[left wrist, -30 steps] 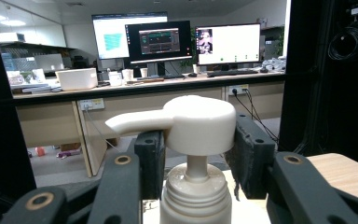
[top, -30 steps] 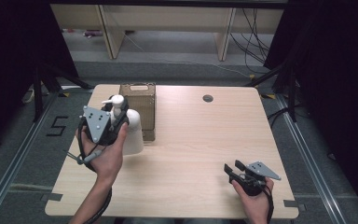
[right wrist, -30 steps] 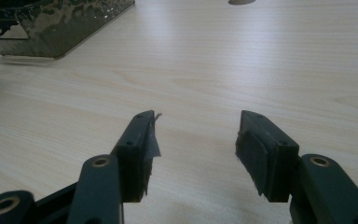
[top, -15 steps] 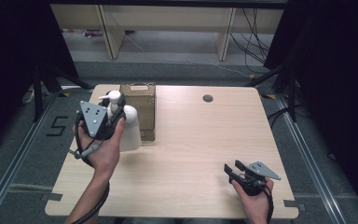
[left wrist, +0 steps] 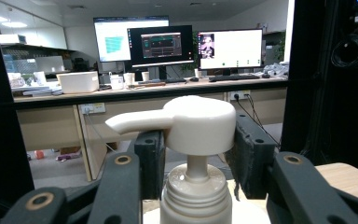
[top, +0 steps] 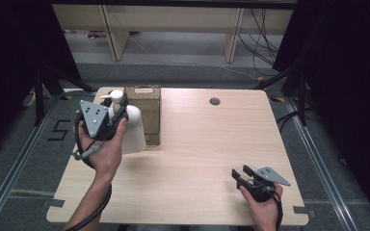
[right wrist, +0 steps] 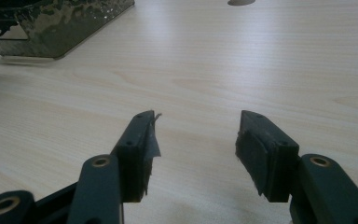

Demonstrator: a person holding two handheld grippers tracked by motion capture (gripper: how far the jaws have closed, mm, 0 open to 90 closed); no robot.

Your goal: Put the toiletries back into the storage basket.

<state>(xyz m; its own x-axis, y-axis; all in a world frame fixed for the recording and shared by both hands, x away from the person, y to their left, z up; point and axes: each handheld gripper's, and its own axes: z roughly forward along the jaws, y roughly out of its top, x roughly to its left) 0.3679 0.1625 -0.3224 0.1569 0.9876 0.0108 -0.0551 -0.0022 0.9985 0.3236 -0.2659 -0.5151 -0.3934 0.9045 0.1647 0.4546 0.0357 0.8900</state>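
Counting what is laid out gives one white pump bottle (top: 132, 127), one brown box (top: 147, 113), one table (top: 207, 154) and two grippers. The bottle is seen at the far left of the table, just beside the box, and whether its base rests on the wood cannot be told. It is smooth, glossy plastic, with a rounded shoulder, a ribbed collar and a flat-topped pump head whose spout is turned to one side. The left gripper (left wrist: 198, 154) is pinched on that pump head, one black pad being pressed to each side of it. The box is rectangular and speckled brown, with a pale label on its far face. The right gripper (right wrist: 198, 149) is held low over the near right corner, its jaws spread with only bare wood between them. The table is of pale, fine-grained wood, and one round grey hole (top: 215, 101) is set near its far edge.
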